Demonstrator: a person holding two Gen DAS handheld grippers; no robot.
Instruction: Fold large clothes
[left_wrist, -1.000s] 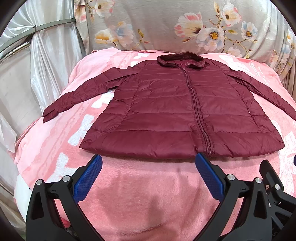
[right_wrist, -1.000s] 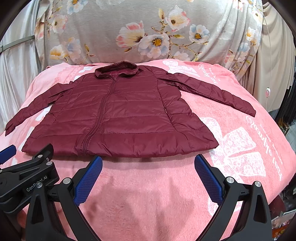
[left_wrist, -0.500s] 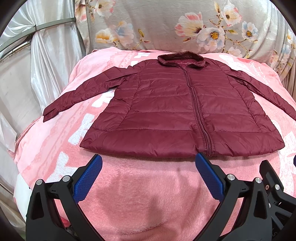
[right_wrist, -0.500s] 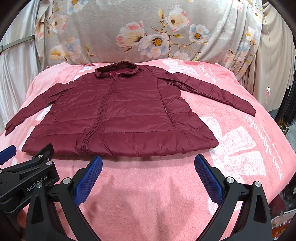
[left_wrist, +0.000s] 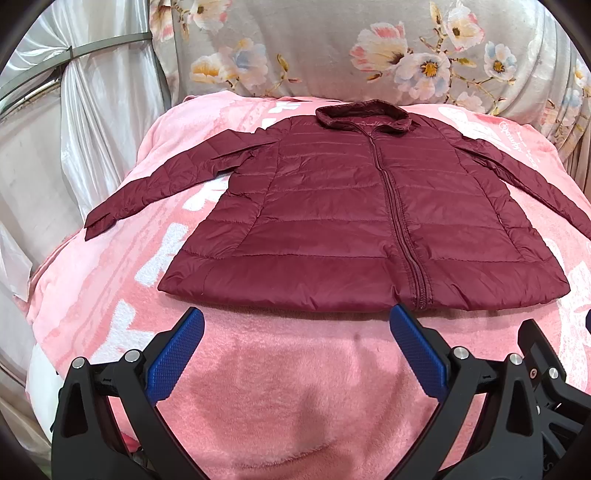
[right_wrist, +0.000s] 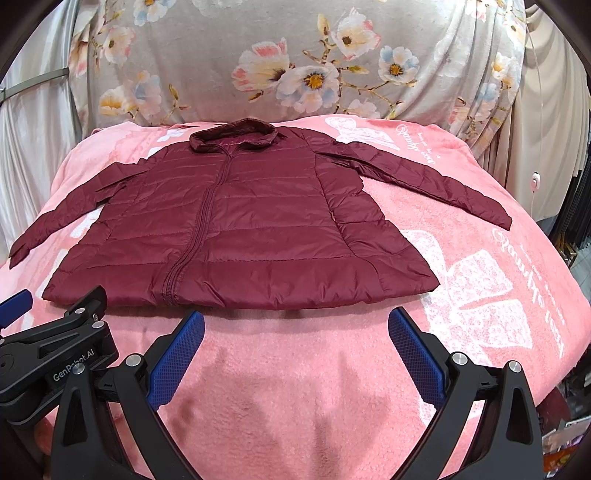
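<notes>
Maroon jacket lies flat, zipped, sleeves spread, on pink blanket. Left gripper and right gripper hover near hem, both spread apart, holding nothing.

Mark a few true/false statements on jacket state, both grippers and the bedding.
1. The maroon jacket lies flat, zipped, with both sleeves spread out. True.
2. The left gripper is shut on the jacket's hem. False: its jaws stand wide apart over the pink blanket, short of the hem.
3. The right gripper is open and holds nothing. True.
4. The jacket's collar points toward the grippers. False: the collar lies at the far end, near the floral fabric.
5. The jacket has been folded in half. False: it is fully spread.
</notes>
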